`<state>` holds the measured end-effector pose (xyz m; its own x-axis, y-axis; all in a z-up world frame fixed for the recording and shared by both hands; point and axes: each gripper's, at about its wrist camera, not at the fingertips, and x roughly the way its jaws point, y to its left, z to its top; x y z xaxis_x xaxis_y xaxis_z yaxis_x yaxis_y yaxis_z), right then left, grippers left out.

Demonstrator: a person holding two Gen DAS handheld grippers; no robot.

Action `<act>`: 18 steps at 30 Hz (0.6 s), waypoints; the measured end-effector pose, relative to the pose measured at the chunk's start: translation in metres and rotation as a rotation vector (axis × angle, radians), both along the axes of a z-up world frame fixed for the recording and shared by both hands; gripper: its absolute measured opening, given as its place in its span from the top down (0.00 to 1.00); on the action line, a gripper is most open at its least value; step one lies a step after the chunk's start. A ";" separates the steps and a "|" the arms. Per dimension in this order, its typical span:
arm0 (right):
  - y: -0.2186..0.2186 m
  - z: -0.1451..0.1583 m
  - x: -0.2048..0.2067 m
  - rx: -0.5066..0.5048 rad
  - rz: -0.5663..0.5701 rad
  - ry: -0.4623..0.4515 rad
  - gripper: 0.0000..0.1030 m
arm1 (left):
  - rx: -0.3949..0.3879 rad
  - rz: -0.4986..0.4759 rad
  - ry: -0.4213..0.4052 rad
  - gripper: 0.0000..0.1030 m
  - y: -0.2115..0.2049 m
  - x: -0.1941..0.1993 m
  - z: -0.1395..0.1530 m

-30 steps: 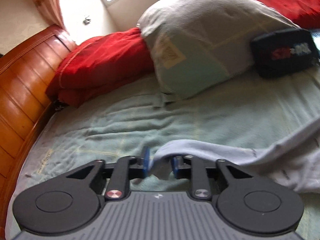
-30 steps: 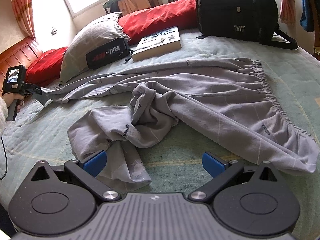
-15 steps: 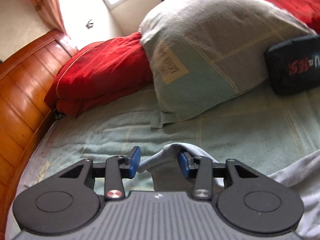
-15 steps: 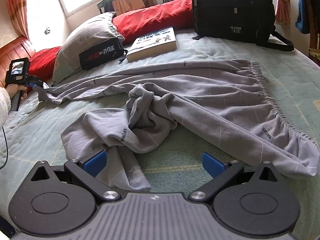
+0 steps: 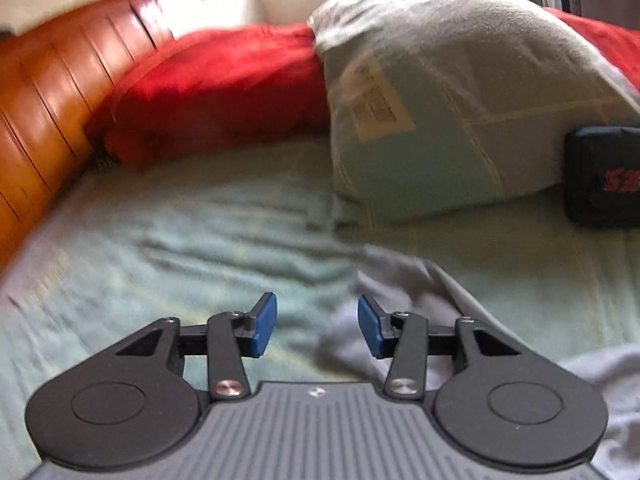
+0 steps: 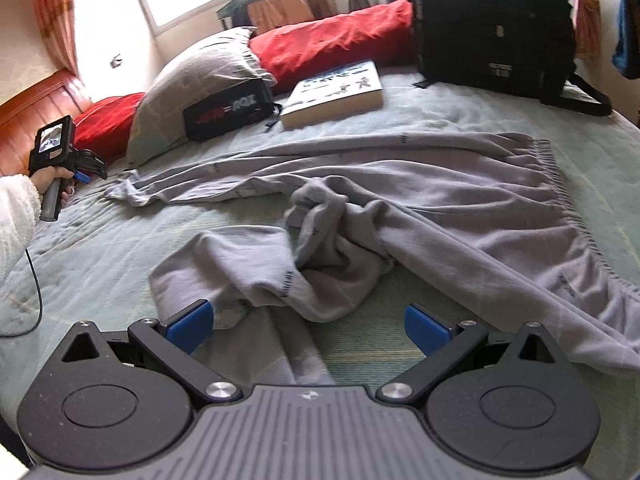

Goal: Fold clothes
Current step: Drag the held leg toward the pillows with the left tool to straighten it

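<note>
Grey trousers (image 6: 420, 200) lie spread on the green bed cover (image 6: 120, 240), waistband to the right, one leg stretched left, the other crumpled in the middle. My left gripper (image 5: 316, 322) is open with nothing between its blue pads. The stretched leg's end (image 5: 400, 280) lies on the bed just past and under its right finger. In the right wrist view the left gripper (image 6: 85, 176) is held in a hand just left of that leg end. My right gripper (image 6: 308, 320) stands wide open, low over the crumpled leg (image 6: 256, 264), whose cloth lies beneath its left finger.
A grey pillow (image 5: 440, 92) and red pillows (image 5: 216, 84) sit by the wooden headboard (image 5: 44, 92). A black pouch (image 6: 228, 108), a book (image 6: 336, 92) and a black backpack (image 6: 492, 24) lie behind the trousers. A cable (image 6: 34, 280) trails at the left.
The left gripper's jaws spread apart and let go of the trouser leg end, which now lies on the bed. The left gripper shifted and rolled. The right gripper stayed almost still.
</note>
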<state>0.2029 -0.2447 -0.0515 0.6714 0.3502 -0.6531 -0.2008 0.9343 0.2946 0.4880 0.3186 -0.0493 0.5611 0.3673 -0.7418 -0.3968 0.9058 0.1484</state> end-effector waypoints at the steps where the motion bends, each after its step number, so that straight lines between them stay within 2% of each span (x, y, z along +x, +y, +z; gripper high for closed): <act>1: 0.001 0.000 0.000 0.003 0.003 0.000 0.00 | -0.083 0.012 -0.002 0.57 0.006 -0.005 -0.004; 2: 0.002 0.000 0.000 0.007 0.006 0.001 0.00 | -0.174 0.027 -0.004 0.58 0.012 -0.010 -0.009; 4: 0.003 -0.001 0.001 0.008 0.009 0.002 0.00 | -0.297 0.066 -0.001 0.58 0.021 -0.014 -0.022; 6: 0.003 -0.001 0.000 0.000 0.007 -0.001 0.00 | -0.371 0.116 -0.023 0.58 0.029 -0.018 -0.033; 8: 0.002 0.000 -0.001 -0.010 0.002 -0.004 0.00 | -0.426 0.150 -0.085 0.56 0.034 -0.022 -0.038; 11: 0.000 -0.002 0.000 -0.014 -0.014 0.000 0.00 | -0.441 0.160 -0.139 0.54 0.032 -0.022 -0.040; 12: 0.000 -0.003 0.001 -0.010 -0.019 0.003 0.00 | -0.443 0.162 -0.155 0.59 0.031 -0.022 -0.041; 13: -0.001 -0.004 0.001 -0.005 -0.022 0.006 0.00 | -0.430 0.157 -0.162 0.74 0.028 -0.021 -0.042; 15: 0.000 -0.006 0.001 -0.003 -0.020 0.010 0.00 | -0.386 0.138 -0.169 0.87 0.022 -0.020 -0.042; 18: 0.004 -0.005 -0.001 -0.022 -0.009 0.004 0.00 | -0.304 0.112 -0.193 0.91 0.015 -0.023 -0.035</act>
